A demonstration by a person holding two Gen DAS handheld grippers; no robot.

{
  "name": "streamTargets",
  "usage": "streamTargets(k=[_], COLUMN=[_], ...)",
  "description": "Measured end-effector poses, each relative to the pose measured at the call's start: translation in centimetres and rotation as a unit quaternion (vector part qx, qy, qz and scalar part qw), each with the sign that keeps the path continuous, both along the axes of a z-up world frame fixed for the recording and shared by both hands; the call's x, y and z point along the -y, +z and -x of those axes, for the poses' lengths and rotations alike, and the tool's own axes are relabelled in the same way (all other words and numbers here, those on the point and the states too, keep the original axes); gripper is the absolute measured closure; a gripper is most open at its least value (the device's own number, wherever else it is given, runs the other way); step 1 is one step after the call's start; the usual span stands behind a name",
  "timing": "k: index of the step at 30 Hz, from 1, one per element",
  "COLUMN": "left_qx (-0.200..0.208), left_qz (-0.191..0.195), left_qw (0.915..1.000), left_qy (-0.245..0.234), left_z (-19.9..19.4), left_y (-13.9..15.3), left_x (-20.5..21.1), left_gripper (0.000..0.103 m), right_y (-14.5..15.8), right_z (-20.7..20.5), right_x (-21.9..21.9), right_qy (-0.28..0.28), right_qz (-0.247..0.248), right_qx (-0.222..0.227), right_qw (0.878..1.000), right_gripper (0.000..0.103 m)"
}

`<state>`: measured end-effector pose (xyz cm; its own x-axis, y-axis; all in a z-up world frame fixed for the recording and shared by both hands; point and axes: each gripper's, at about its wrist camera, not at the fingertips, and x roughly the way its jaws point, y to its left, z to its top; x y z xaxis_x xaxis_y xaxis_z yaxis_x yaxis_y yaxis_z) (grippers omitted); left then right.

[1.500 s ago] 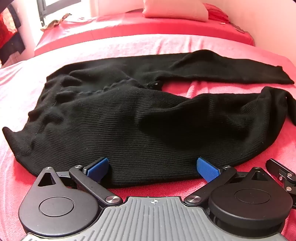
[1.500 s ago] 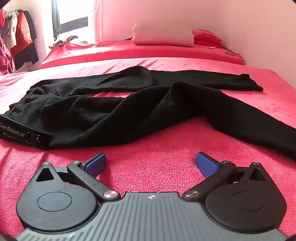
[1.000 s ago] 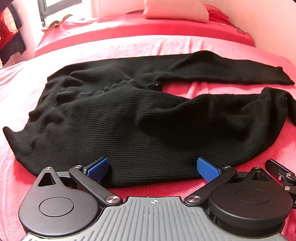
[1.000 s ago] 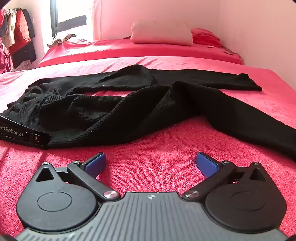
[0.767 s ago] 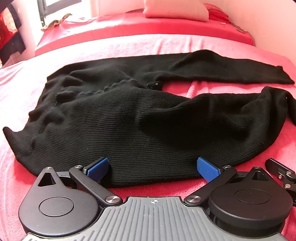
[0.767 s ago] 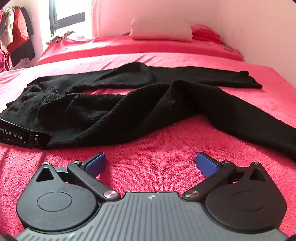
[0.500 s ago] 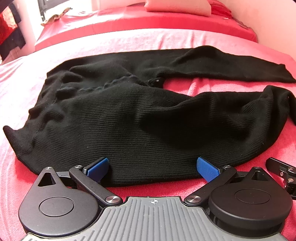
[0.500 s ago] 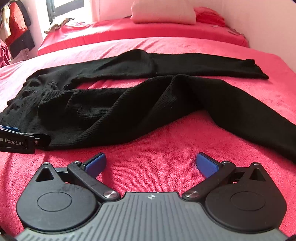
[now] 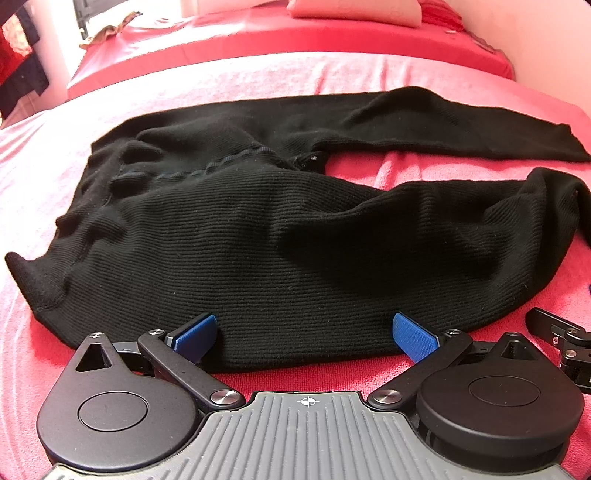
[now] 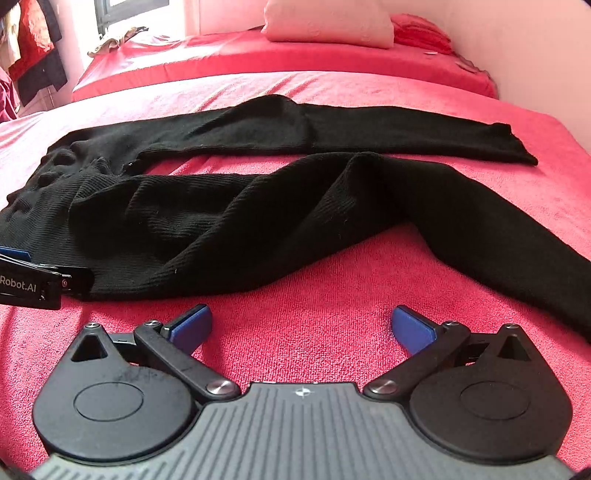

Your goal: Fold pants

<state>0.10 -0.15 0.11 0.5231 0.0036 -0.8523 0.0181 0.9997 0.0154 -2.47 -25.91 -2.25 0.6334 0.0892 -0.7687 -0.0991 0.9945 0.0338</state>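
Red bedspread (image 10: 332, 314) carries black pants (image 9: 258, 240); both tongs (image 9: 303, 332) (image 10: 301, 325) spread; pillow (image 10: 328, 27) behind.

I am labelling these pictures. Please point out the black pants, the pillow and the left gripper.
black pants (image 9: 258, 229): left wrist view, on the ribbed seat area.
pillow (image 10: 328, 24): right wrist view, on its front face.
left gripper (image 9: 303, 334): left wrist view, midway between its blue fingertips.

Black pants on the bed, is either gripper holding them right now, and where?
No. The left gripper and right gripper are open; the pants lie loose.
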Motion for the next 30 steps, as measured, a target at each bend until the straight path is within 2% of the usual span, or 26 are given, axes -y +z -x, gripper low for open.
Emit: streamTargets(k=[30], left_qx=[-0.014], left_qz=[0.002], left_qw=[0.9999], left_qy=[0.007], left_z=[-1.23], left_y=[0.23], left_x=[-0.18], left_gripper=[0.0], right_y=[-0.04], right_z=[0.12], right_x=[-0.08], right_qy=[-0.001], right_qz=[0.002], right_qx=[0.008], right_qw=[1.0], right_gripper=[0.0])
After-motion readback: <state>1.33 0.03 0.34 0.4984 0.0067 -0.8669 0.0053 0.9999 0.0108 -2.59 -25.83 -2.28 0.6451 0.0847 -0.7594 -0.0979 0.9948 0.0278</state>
